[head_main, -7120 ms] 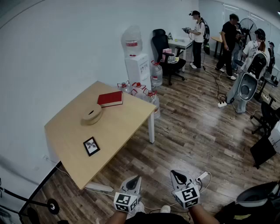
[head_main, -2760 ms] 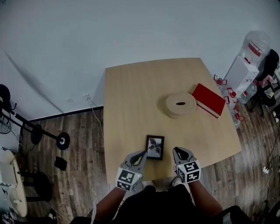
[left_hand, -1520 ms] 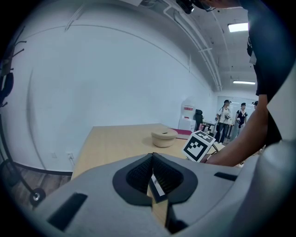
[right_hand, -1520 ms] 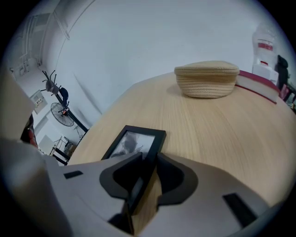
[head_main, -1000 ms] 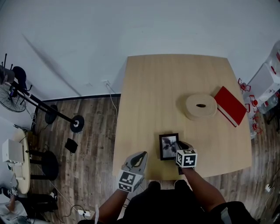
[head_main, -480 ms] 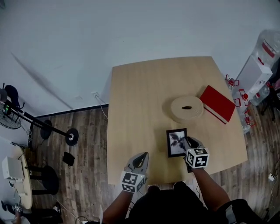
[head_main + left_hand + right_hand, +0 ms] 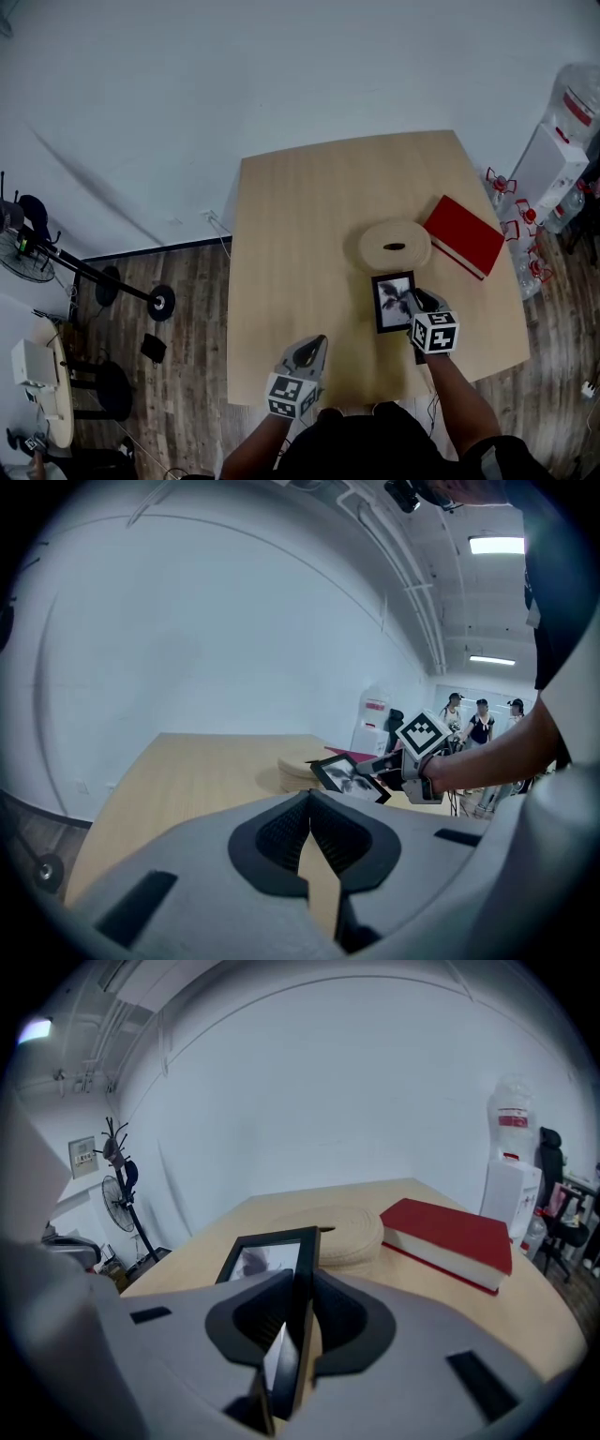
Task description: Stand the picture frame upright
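The black picture frame with a plant photo is held by its right edge in my right gripper, which is shut on it. In the left gripper view the picture frame hangs tilted above the wooden table, just before a round woven disc. In the right gripper view the frame's edge runs between the jaws of my right gripper. My left gripper hovers at the table's near edge, well left of the frame. In its own view my left gripper is shut with nothing in it.
A red book lies right of the disc, near the table's right edge; the red book also shows in the right gripper view. A water dispenser stands at the far right. A barbell lies on the floor at left. People stand far off.
My right gripper has carried the frame away from the table's near edge toward the round disc, with the frame tilted. The left gripper has stayed at the near edge.
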